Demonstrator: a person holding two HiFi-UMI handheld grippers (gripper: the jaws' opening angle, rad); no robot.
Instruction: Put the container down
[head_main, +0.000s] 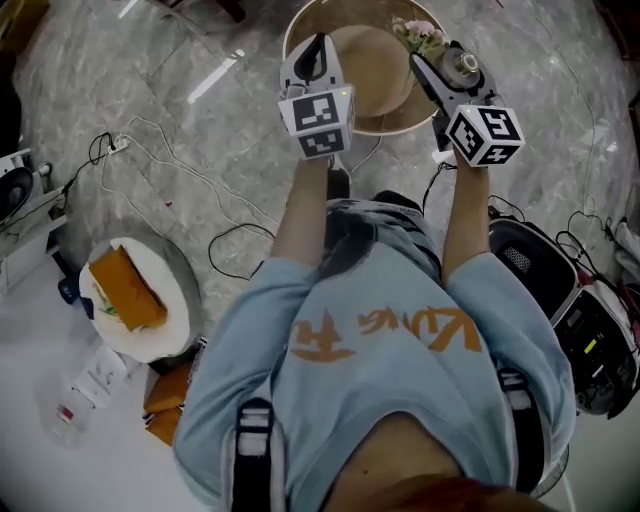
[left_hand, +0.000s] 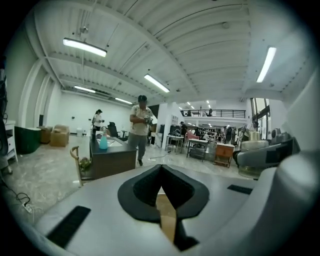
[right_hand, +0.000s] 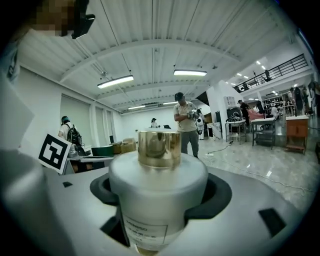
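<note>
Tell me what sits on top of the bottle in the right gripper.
A shiny gold cap tops the white bottle, clamped between the fingers of the right gripper. The bottle's base is hidden behind the gripper body.

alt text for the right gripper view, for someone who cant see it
A white frosted container with a gold cap stands upright in the foreground, clamped between the black tongs of the right gripper. Behind it is a bright hall with ceiling lights and a person in a cap standing on a glossy floor.
</note>
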